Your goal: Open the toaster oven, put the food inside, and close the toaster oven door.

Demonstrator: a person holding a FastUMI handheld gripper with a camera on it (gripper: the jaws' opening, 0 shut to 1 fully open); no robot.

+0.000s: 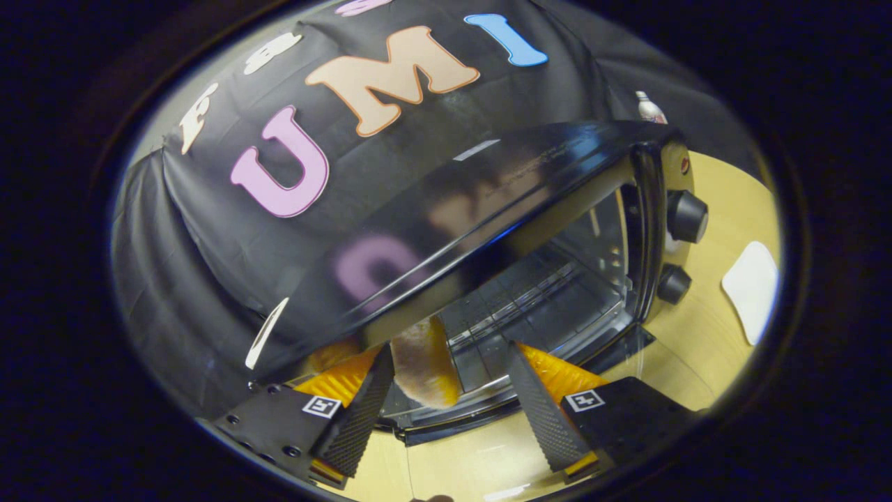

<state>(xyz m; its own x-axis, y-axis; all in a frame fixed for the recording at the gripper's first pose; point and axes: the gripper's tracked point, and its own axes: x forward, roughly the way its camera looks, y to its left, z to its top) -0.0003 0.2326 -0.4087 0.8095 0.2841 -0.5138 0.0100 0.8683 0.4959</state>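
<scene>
Claw (449,369) is seen tilted, fingers spread wide apart, nothing gripped. Square black-and-white marker tags (584,400) are seen on both finger mounts; no readable writing is made out. Food (425,362), a pale bread-like piece, lies against the left finger only, at the mouth of the toaster oven (557,230). Oven cavity is open, rack (516,307) visible beyond the fingers. Two knobs (686,216) are noted on its right panel. Oven stands on the tabletop (704,335).

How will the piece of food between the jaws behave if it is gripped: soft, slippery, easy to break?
The food looks like bread with a matte, porous crust, so probably soft and light, hardly slippery. It leans by one finger of the open gripper; a hard squeeze may crush it.
</scene>
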